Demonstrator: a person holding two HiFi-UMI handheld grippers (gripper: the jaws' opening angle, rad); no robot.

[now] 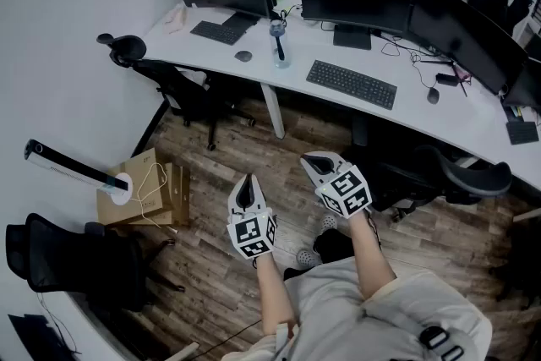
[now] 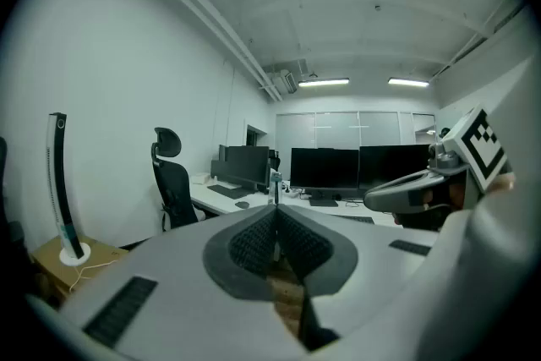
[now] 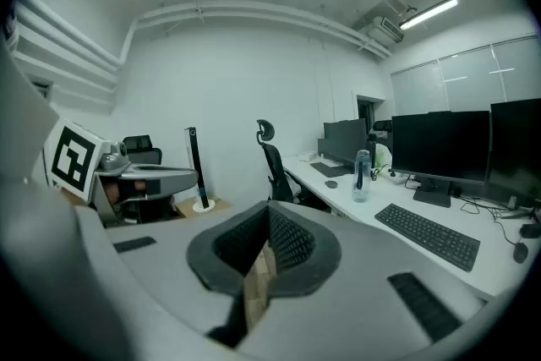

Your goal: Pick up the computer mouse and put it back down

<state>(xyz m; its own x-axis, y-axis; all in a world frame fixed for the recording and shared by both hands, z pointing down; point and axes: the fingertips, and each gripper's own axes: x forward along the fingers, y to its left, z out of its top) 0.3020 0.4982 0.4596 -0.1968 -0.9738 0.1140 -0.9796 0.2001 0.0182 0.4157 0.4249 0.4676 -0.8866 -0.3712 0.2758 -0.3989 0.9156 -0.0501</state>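
Note:
A grey computer mouse (image 1: 243,56) lies on the long white desk (image 1: 254,73), beside a small keyboard (image 1: 218,32). It also shows as the mouse (image 2: 243,205) and the mouse (image 3: 331,184) in the gripper views. A second, black mouse (image 1: 433,95) lies further right, past the large keyboard (image 1: 351,84). Both grippers hang over the wooden floor, well short of the desk. My left gripper (image 1: 247,182) is shut with nothing in it, jaws together (image 2: 276,212). My right gripper (image 1: 314,163) is also shut and empty (image 3: 269,212).
A water bottle (image 1: 279,45) stands between the two keyboards. Several monitors line the desk's back. A black office chair (image 1: 173,84) sits at the desk's left, another chair (image 1: 439,173) at the right. Cardboard boxes (image 1: 148,190) with a slim white pole (image 1: 72,165) lie left of me.

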